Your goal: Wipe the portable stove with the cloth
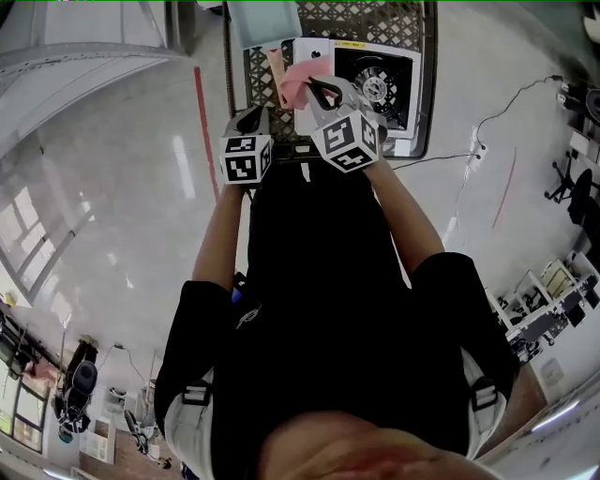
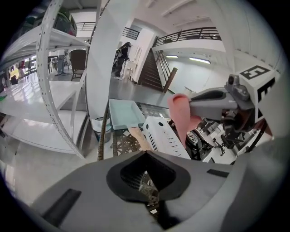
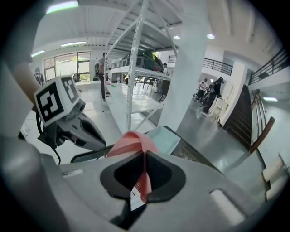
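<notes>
Inside crate (image 1: pixel 429 66) sit stove (image 1: pixel 398 70) and tray (image 1: pixel 262 23); right tool (image 3: pixel 144 156) pinches cloth (image 3: pixel 129 141).

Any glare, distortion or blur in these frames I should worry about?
Head view: strong fisheye, window glare on the glossy floor, stove sharp enough. Left gripper view: shelf posts bow, corners black. Right gripper view: bright windows, cloth close and slightly soft.

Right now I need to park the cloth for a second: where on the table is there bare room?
The mesh table top is bare beyond the stove, right of the teal tray. Left of the stove it is crowded: a beige item lies there.
</notes>
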Motion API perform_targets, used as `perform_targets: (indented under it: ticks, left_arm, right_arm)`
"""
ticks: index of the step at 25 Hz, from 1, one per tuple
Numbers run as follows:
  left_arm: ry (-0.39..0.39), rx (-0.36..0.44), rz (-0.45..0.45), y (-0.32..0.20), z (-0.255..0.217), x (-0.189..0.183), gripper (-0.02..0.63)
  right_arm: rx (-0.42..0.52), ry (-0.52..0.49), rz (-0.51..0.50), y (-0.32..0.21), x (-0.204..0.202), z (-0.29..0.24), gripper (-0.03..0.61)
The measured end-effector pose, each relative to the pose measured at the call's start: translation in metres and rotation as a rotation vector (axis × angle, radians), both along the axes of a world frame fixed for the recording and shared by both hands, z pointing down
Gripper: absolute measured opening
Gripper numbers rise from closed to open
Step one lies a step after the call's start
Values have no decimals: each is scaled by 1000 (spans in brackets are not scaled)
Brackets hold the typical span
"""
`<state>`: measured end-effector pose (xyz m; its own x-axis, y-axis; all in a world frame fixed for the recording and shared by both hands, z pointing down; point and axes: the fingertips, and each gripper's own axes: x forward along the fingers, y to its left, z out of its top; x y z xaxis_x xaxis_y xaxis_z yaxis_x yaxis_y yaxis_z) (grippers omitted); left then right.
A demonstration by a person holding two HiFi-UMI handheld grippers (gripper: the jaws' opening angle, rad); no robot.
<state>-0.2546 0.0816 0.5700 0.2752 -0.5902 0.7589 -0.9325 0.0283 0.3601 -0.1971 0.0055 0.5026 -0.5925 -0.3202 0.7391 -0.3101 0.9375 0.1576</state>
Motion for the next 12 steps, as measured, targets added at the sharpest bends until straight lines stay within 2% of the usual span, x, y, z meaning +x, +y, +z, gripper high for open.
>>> perform_targets:
  ticks: [6,9,12]
  left_arm:
    - [-63,-25,-65,-4,-9,8,0]
    - [-79,-62,-139,12,-9,11,0]
    - [-108,-95,-176,24,-6,18,0]
  right_arm:
    - [2,113,-197,-6,4,59,18]
    - [-46,118,-262,-6,-3,81,18]
    - [-93,139,-310,-3,-8,103,18]
